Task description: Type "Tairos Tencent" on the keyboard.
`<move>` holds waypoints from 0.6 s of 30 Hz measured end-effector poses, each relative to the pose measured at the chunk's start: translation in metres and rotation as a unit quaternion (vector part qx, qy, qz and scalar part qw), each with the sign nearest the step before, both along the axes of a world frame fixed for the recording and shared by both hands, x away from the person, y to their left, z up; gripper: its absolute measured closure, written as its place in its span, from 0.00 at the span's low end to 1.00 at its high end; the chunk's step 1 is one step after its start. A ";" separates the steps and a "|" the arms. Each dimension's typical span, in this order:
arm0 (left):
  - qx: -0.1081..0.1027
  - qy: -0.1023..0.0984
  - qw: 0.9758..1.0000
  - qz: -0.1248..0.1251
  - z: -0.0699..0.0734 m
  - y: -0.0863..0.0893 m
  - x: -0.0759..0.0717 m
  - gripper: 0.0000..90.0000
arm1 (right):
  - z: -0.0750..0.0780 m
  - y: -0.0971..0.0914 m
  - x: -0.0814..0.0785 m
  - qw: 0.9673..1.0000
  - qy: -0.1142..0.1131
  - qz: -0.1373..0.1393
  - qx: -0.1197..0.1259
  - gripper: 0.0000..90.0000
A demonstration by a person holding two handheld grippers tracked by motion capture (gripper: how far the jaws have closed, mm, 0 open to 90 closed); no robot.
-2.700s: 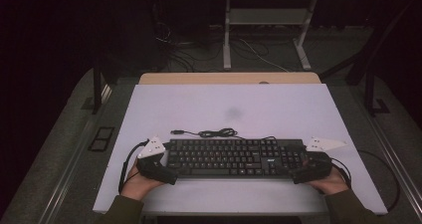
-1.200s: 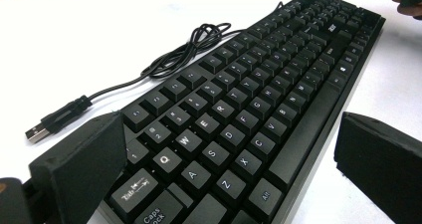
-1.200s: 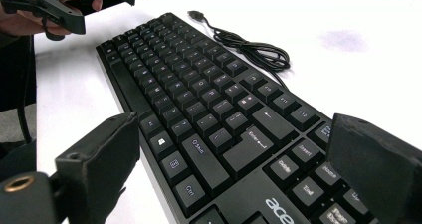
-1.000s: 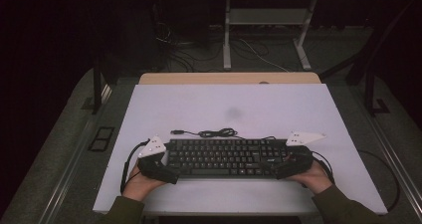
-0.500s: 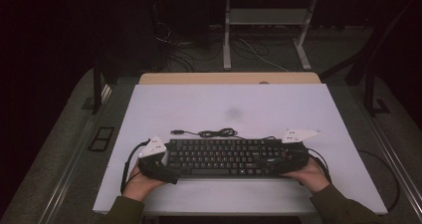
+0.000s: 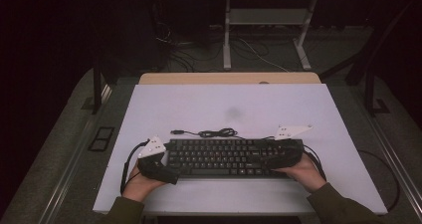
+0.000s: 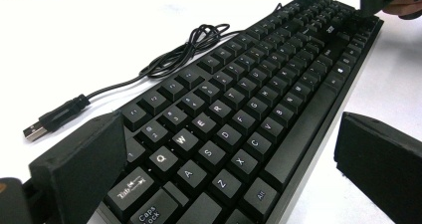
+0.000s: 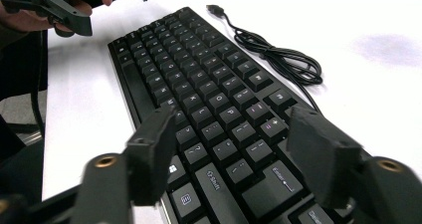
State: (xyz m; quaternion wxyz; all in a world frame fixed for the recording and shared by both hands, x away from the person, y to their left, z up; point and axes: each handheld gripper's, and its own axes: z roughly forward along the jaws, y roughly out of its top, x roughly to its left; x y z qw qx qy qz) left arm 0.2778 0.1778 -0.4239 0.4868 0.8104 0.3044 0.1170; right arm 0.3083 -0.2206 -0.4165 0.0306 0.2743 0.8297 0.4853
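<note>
A black keyboard (image 6: 224, 157) (image 7: 239, 114) (image 8: 199, 84) lies across the near part of the white table (image 6: 224, 99). Its coiled cable (image 6: 214, 133) (image 7: 184, 50) (image 8: 278, 55) lies just behind it. My left gripper (image 6: 169, 165) (image 7: 229, 134) stands open at the keyboard's left end, one jaw by the far edge, the other clear of the near edge. My right gripper (image 6: 276, 157) (image 8: 234, 129) hangs over the keys at the right end. Its jaws have just been closing, with the keyboard's right end under and between them, and I see no pad pressing on it.
The cable's USB plug (image 7: 35, 131) lies loose on the table. A grey smudge (image 6: 233, 113) marks the table's middle. A wooden strip (image 6: 229, 78) borders the far edge. Behind it stand desk legs (image 6: 227, 40) and floor cables. My forearms come in over the near edge.
My right gripper has moved left, from beyond the keyboard's right end to over its keys. The left gripper and the keyboard have stayed where they were.
</note>
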 end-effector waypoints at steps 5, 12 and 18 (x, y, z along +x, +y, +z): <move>-0.002 0.001 1.000 0.001 0.000 0.000 -0.001 0.00 | -0.001 0.006 0.003 1.000 0.009 0.010 -0.007 0.55; -0.002 -0.001 1.000 0.004 0.000 0.001 -0.001 0.00 | -0.004 0.017 0.003 0.999 0.005 0.021 -0.039 0.72; -0.002 -0.001 1.000 0.005 0.000 0.001 -0.001 0.00 | -0.006 0.020 0.001 0.998 0.004 0.035 -0.059 0.85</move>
